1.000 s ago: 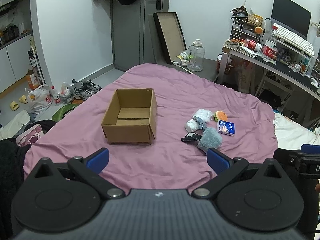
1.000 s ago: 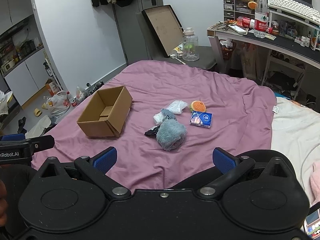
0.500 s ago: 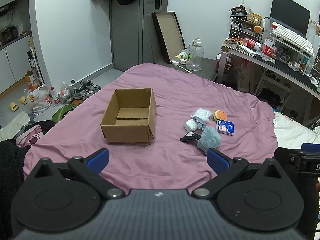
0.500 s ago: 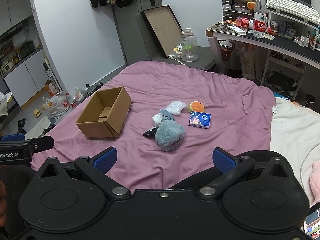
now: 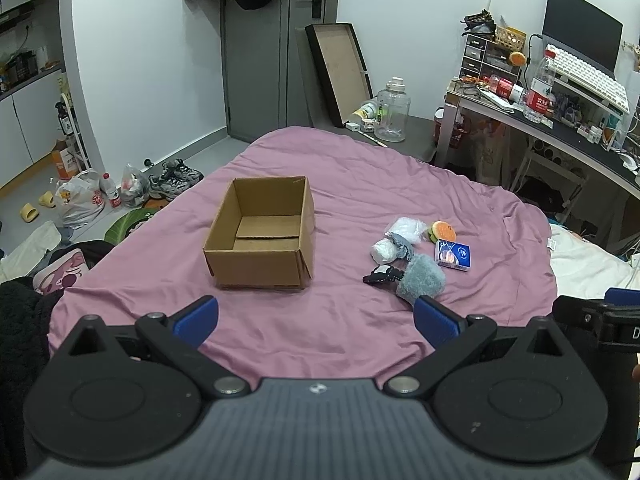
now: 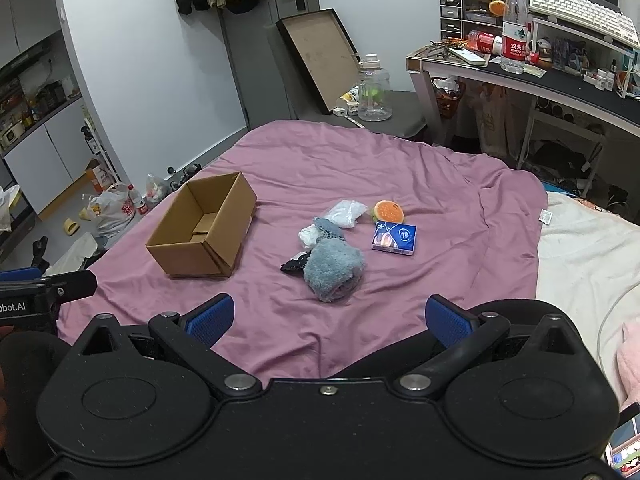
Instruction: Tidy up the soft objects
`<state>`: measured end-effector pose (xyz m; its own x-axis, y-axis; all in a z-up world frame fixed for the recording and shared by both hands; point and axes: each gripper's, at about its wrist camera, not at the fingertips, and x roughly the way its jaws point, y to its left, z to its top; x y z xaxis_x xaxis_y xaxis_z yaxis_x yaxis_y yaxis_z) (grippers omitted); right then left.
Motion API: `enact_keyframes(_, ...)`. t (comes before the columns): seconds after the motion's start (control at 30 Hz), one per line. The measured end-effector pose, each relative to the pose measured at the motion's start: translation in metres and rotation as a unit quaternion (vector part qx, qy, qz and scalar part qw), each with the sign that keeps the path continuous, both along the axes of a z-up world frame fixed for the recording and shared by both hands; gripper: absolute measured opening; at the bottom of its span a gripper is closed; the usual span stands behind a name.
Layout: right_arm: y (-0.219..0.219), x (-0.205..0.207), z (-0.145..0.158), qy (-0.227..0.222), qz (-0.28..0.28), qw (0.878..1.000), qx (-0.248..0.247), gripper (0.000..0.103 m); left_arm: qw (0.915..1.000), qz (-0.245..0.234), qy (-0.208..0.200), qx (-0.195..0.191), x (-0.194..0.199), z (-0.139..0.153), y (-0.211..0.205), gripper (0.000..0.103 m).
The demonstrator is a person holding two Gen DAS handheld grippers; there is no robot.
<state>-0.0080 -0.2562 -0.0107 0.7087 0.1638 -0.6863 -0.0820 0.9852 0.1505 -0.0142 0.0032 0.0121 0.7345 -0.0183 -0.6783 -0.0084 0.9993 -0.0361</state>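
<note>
One cardboard box [image 6: 202,232]; one tissue pack [image 6: 394,238]; one burger toy [image 6: 388,211].

White walls, a grey door [image 5: 256,52], cluttered desk [image 5: 560,128] at right.

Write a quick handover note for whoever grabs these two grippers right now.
Left gripper: jaws open, empty. Right gripper: jaws open, empty.
The open brown cardboard box on the purple bedsheet has nothing inside.
To its right lies a pile: fluffy grey-blue sock, small black item, white rolled cloth, clear plastic bag, orange burger-shaped plush, blue tissue pack.
Nothing packed yet; everything soft remains.
</note>
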Motion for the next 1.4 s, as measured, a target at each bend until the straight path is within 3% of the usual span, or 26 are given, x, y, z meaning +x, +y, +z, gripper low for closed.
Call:
enact_keyframes(0.7,-0.007,0.012,-0.02,0.012,-0.003,1.0,0.004,0.103,0.9999,-0.007,0.007,0.002,0.012,-0.01,-0.007,0.103)
enact_keyframes(1.4,-0.04,0.052,-0.051,0.025,-0.014,0.998,0.06,0.099,0.999,-0.023,0.032,-0.02,0.079,-0.041,-0.044,0.103)
